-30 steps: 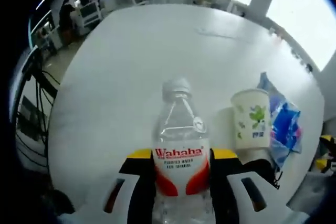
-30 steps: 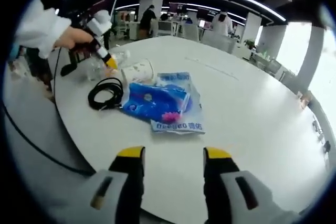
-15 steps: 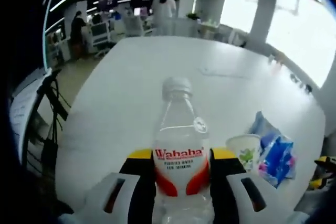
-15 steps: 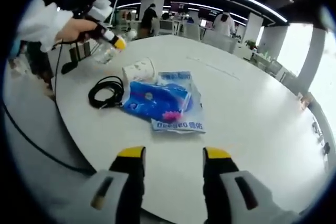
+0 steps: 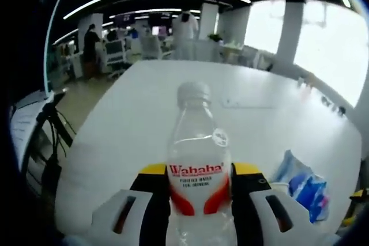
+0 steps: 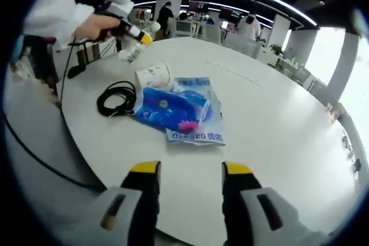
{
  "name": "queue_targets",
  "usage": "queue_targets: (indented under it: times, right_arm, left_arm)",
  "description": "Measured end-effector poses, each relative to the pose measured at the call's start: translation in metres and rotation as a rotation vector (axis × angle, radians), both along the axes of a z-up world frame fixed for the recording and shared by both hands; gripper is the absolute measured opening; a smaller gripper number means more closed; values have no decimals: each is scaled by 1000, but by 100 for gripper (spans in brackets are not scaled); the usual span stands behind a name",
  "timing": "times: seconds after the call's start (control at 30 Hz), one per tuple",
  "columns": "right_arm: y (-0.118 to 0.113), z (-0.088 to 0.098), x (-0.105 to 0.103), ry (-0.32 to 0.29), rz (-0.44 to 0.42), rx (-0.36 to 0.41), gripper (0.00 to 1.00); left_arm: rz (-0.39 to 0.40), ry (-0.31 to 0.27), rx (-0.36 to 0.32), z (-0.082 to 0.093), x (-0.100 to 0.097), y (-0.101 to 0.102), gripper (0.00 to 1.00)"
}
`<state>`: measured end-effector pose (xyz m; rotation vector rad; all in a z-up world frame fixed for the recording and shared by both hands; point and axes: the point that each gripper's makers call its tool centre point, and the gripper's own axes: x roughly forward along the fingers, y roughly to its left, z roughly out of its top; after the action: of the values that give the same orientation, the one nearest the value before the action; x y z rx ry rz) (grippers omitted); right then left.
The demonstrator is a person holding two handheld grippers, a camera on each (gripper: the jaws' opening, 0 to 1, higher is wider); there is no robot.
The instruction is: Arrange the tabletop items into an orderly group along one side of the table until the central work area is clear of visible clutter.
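bottle: clear plastic water bottle (image 5: 199, 168) clamped between the left gripper (image 5: 199, 184) jaws, long axis running straight up the left gripper view, cap end pointing away from the camera. Lifted off the table (image 5: 144, 119), cap over the middle of it.

bottle from the other side: in the right gripper view it's a small see-through thing (image 6: 131, 52) hanging over the table's far left edge, held by a hand (image 6: 98, 26) in a white sleeve. Too small to tell its tilt there.

label: red and white, reads "Wahaha", with two tiny lines under it I can't make out.

hidden bits: the bottle's base is cut off at the bottom of the left gripper view, so how far down the jaws grip is anyone's guess.

right gripper: the right gripper (image 6: 190, 171) has its jaws apart with nothing between them, hovering over the near edge of the table.

blue packet: crinkly blue and white plastic packet (image 6: 181, 108) lying flat towards the left side, some print along its near edge, not readable. Cut off at the lower right in the left gripper view (image 5: 305, 185).

cup: paper cup (image 6: 152, 75) with a green print, touching the packet's far left corner, looks tipped on its side.

cable: black coiled cable (image 6: 117, 101) just beside the packet, near the left edge.
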<state>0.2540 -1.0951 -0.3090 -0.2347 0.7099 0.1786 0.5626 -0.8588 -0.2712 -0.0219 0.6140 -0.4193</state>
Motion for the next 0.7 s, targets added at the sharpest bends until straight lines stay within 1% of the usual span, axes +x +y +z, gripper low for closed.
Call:
queue_targets:
  times: [0.03,0.13,0.2,0.4,0.53,0.7]
  right_arm:
    - [0,0,0,0,0,0,40]
    - [0,-2,-1,10,4,-9,39]
    - [0,-2,-2,13,6,-12,39]
    - [0,-2,-2,14,8,-15,38]
    - [0,-2,-2,17,10,-16,38]
    - [0,-3,-3,20,14,-20,38]
  left_arm:
    - [-2,-7,0,0,2,-1,36]
    - [-32,-12,29,-5,5,-6,36]
    - [-32,-11,26,-5,5,-6,36]
    - [-18,2,15,-7,7,-7,36]
    - [-14,-6,30,-7,12,-7,35]
    - [7,1,33,-9,14,-5,35]
